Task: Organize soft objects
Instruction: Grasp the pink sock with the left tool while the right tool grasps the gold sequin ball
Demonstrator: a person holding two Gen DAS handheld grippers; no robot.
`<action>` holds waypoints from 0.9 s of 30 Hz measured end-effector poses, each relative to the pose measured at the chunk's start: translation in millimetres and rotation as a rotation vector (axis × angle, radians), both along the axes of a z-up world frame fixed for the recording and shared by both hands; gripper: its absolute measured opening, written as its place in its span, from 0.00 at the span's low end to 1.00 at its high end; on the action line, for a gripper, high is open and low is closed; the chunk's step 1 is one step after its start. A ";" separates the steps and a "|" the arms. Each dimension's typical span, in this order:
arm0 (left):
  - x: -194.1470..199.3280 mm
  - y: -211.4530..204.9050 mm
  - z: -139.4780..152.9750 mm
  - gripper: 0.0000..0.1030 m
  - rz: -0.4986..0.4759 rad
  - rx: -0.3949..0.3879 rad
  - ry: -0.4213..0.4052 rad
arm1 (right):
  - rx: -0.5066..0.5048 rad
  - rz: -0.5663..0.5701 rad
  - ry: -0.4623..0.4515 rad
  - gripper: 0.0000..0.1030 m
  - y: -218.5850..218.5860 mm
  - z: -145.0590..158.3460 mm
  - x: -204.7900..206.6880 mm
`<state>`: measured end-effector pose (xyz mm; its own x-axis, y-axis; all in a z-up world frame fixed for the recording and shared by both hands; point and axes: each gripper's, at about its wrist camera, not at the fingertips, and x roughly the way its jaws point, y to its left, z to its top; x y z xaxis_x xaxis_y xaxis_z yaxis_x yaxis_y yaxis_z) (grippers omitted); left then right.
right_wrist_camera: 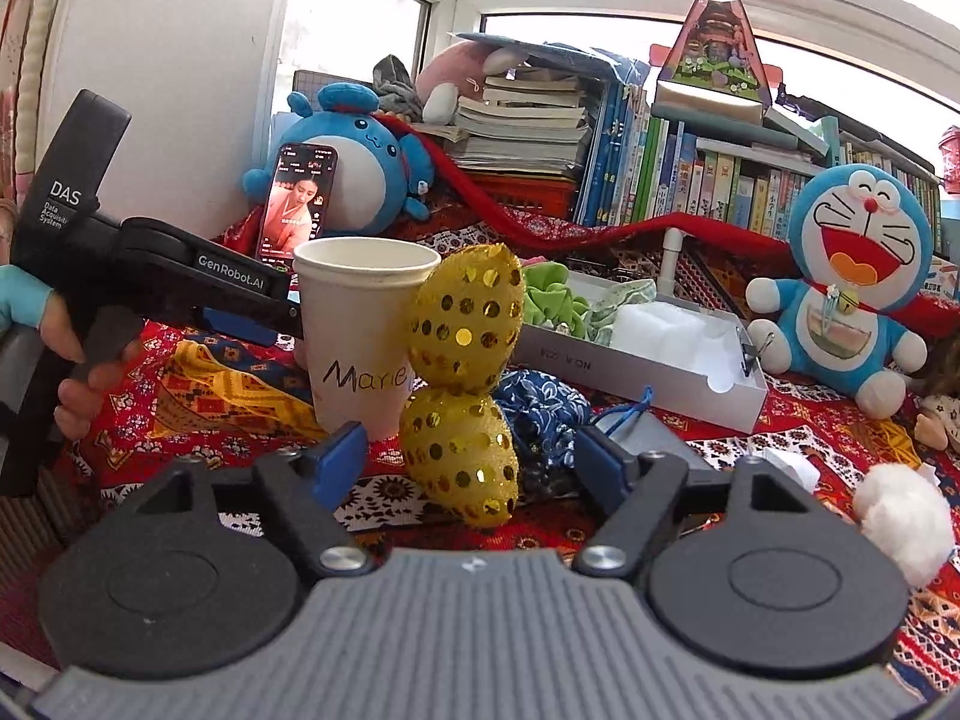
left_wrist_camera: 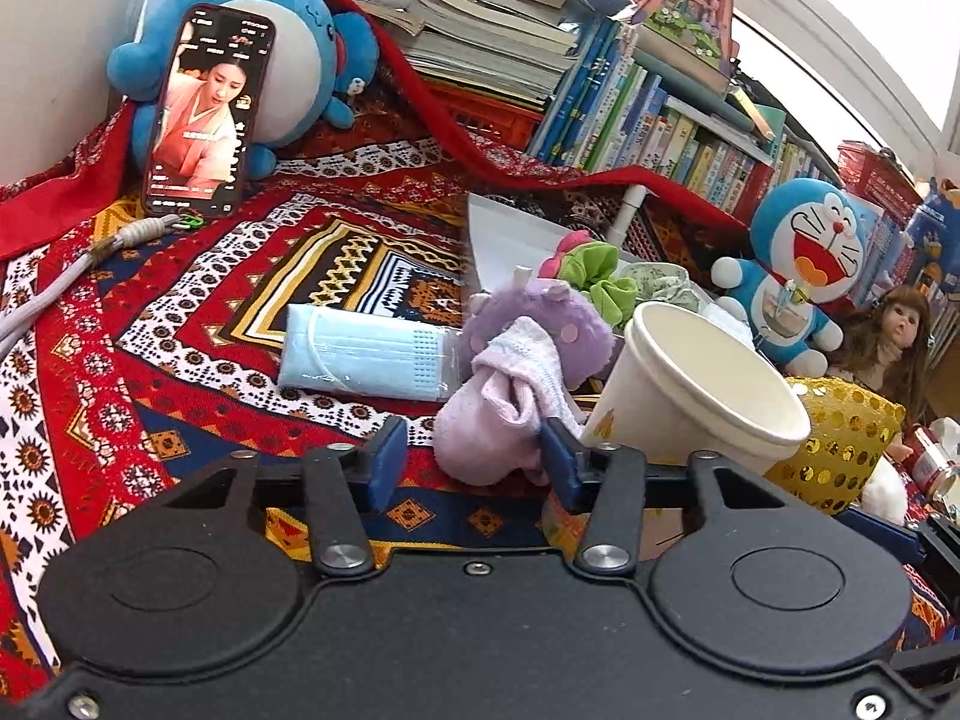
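Where cup [left_wrist_camera: 690,396] crowds sock [left_wrist_camera: 498,414], left gripper [left_wrist_camera: 474,462] unclamped; right gripper [right_wrist_camera: 468,456] spread around sequin pouch [right_wrist_camera: 462,456].

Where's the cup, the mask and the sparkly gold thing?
Cup [right_wrist_camera: 354,348]: right wrist view, front wall above the writing.
Mask [left_wrist_camera: 366,354]: left wrist view, middle of pack.
Gold thing [right_wrist_camera: 465,324]: right wrist view, upper lobe.

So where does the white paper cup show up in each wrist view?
Left wrist: paper cup right of centre, tilted, beside the lilac sock.
Right wrist: cup left of centre, upright, touching the gold sequinned pouch.
Shared landmark: the phone leaning on the blue plush.
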<state>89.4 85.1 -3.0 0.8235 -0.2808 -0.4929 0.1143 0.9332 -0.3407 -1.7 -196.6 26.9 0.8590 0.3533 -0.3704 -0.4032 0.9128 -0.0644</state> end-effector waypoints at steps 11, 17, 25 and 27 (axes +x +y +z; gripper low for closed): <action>-7.9 -8.8 7.6 0.15 -0.042 0.063 -0.026 | 0.002 0.013 -0.008 0.70 5.7 0.6 3.1; -21.5 -3.0 12.3 0.10 -0.055 0.091 -0.030 | 0.012 0.011 -0.013 0.69 4.6 2.4 6.4; -25.5 2.1 16.3 0.17 -0.050 0.116 -0.049 | 0.014 0.018 -0.015 0.69 7.1 0.9 10.5; -21.5 -1.0 16.9 0.23 -0.057 0.118 -0.054 | 0.011 0.019 -0.020 0.69 7.9 0.9 11.0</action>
<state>67.9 84.1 13.9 0.8340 -0.2705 -0.4810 0.1834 0.9580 -0.2206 9.3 -188.8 27.8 0.8595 0.3735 -0.3490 -0.4189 0.9059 -0.0624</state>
